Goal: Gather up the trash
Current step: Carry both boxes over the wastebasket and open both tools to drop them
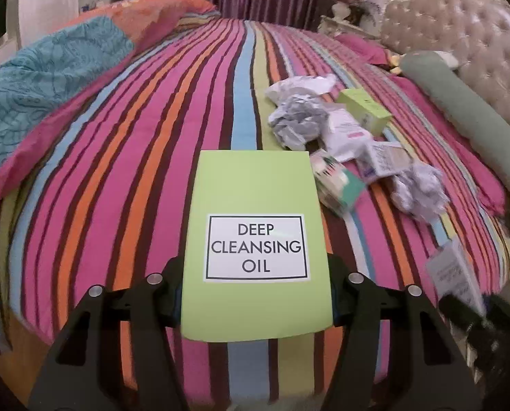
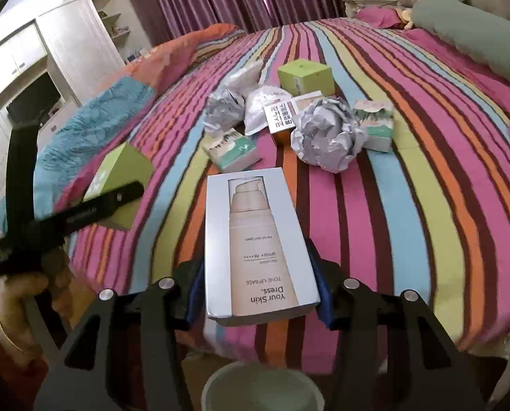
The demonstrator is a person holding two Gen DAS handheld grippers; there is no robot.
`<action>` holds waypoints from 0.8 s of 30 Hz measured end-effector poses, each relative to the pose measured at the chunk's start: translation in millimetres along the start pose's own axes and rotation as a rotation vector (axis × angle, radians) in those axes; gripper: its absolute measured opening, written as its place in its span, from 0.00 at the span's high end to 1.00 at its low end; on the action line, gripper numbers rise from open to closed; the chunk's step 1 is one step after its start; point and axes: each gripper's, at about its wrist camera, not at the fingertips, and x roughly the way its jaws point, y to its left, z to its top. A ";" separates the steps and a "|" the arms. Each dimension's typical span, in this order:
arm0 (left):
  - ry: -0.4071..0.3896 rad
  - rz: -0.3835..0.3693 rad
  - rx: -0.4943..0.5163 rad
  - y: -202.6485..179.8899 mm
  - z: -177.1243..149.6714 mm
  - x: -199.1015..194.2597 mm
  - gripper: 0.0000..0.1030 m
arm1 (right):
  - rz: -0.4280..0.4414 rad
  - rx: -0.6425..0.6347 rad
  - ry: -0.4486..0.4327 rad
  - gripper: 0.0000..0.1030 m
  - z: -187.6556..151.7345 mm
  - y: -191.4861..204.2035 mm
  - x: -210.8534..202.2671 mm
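Note:
My left gripper is shut on a light green box labelled "Deep Cleansing Oil", held above the striped bedspread. My right gripper is shut on a pale box that pictures a pump bottle. The right wrist view also shows the green box at the left, between the other gripper's black fingers. On the bed lies a pile of trash: crumpled paper balls, a second green box, a white pouch and small cartons.
A round pale bin stands below the right gripper at the bed's near edge. A teal quilt is heaped on the left of the bed. A green bolster lies along the tufted headboard. White cabinets stand far left.

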 end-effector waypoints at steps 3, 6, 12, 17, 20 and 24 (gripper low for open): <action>-0.007 -0.017 0.007 2.4 -22.4 -25.1 0.45 | 0.013 0.019 -0.002 0.52 -9.0 -0.4 -18.4; -0.005 -0.036 0.036 1.6 -48.0 -49.5 0.45 | -0.001 0.022 0.010 0.52 -25.1 2.2 -34.7; 0.068 -0.097 0.119 -13.4 -112.0 -81.8 0.45 | 0.000 0.058 0.076 0.52 -68.9 7.0 -49.0; 0.186 -0.123 0.132 -25.0 -161.2 -72.1 0.45 | -0.026 0.107 0.165 0.52 -107.0 8.5 -41.8; 0.278 -0.116 0.124 -28.7 -190.5 -51.1 0.45 | -0.046 0.156 0.227 0.52 -127.8 5.7 -25.8; 0.427 -0.100 0.085 -26.3 -215.3 -12.2 0.45 | -0.058 0.283 0.374 0.52 -159.6 -8.5 13.5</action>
